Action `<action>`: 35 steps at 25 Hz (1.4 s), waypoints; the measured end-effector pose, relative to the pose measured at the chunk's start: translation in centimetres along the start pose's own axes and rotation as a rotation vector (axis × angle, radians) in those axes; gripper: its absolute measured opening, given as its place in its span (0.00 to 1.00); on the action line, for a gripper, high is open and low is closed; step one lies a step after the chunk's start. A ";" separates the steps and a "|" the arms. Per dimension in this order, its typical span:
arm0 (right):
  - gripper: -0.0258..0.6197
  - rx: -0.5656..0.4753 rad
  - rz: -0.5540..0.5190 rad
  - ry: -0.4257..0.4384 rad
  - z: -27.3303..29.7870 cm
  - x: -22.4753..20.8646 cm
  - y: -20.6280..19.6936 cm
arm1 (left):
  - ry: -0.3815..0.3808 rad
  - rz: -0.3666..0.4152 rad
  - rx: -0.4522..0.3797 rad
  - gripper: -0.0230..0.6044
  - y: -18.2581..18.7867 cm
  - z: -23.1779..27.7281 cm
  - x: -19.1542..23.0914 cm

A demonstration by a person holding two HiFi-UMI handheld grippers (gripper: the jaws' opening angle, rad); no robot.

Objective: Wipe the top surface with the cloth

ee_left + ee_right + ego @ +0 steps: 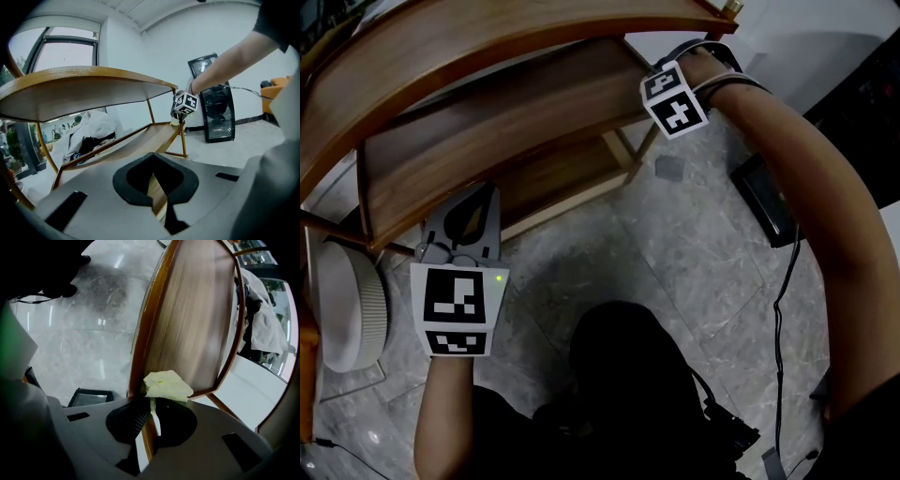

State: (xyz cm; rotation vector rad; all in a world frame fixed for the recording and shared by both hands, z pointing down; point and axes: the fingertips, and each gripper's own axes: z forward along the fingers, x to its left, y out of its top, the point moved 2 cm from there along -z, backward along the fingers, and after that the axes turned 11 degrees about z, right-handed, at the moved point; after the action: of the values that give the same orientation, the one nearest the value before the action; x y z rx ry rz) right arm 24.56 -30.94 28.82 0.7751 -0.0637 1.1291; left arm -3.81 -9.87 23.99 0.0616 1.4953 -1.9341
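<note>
Two handheld grippers are working at a wooden shelf unit [502, 127] with curved tiers standing on a grey marble floor [675, 272].

The right gripper [152, 417] is reaching in below the top shelf [84, 89] to the far corner of the middle shelf [197, 319]. Its fingers are clenching a pale yellow-green cloth [167, 385]. The cloth is bunching just ahead of the fingertips and is lying against the raised wooden rim at that corner. In the left gripper view the same cloth is showing as a pale patch directly under the right gripper's marker cube [185, 103].

The left gripper [157, 190] is hanging lower, out in front of the shelf unit, pointing towards it. Its fingers are drawn together, leaving only a thin slit, and are grasping nothing.

A white round object [347, 305] is sitting on the floor by the left end of the unit. A dark flat device [766, 199] with a cable is lying on the floor to the right. A heap of white fabric [91, 133] is showing behind the unit.
</note>
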 end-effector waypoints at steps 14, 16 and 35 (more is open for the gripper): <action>0.11 -0.915 0.522 -0.315 -17.4 -3.5 19.7 | 0.058 -0.039 -0.020 0.05 -2.2 -2.4 4.4; 0.11 -1.087 0.567 -0.284 -21.1 -2.8 23.3 | 0.065 -0.048 -0.016 0.05 -3.4 -3.1 4.9; 0.11 -1.641 1.079 0.346 -31.9 3.7 29.4 | -0.032 -0.326 0.013 0.05 -6.1 -9.6 5.8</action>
State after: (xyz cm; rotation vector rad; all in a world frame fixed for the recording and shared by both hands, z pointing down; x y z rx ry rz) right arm -8.54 -3.43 22.07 -1.0709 -1.0616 1.6595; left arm -15.00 -3.62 23.36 -0.2193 1.5468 -2.1870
